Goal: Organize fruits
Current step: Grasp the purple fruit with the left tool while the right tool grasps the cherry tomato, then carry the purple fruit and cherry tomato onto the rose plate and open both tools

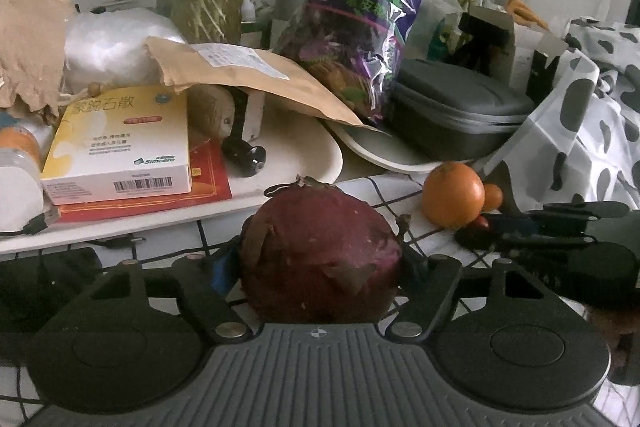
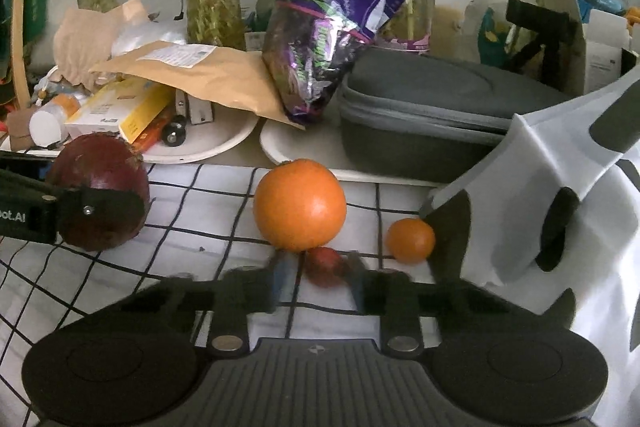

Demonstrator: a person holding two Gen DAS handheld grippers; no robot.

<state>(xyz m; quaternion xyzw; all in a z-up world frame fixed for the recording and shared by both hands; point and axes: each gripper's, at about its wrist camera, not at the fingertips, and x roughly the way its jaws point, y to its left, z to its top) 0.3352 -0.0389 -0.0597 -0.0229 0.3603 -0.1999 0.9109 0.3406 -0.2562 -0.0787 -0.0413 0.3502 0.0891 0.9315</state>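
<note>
Left tool [image 1: 320, 259] clamps the dragon fruit [image 1: 320, 251] — right tool [image 2: 316, 279] pinches a small red fruit [image 2: 325, 265].

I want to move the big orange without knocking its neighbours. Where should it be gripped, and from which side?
Probably grip the big orange across its widest middle, coming from above: it is round, and the small red fruit lies right against its near side, the small orange close by.

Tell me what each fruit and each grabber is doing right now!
Left gripper, shut on the dragon fruit.
Right gripper, shut on the small red fruit.
Large orange, loose on the checked cloth.
Small orange, loose on the cloth.
Gray case, zipped closed.
</note>
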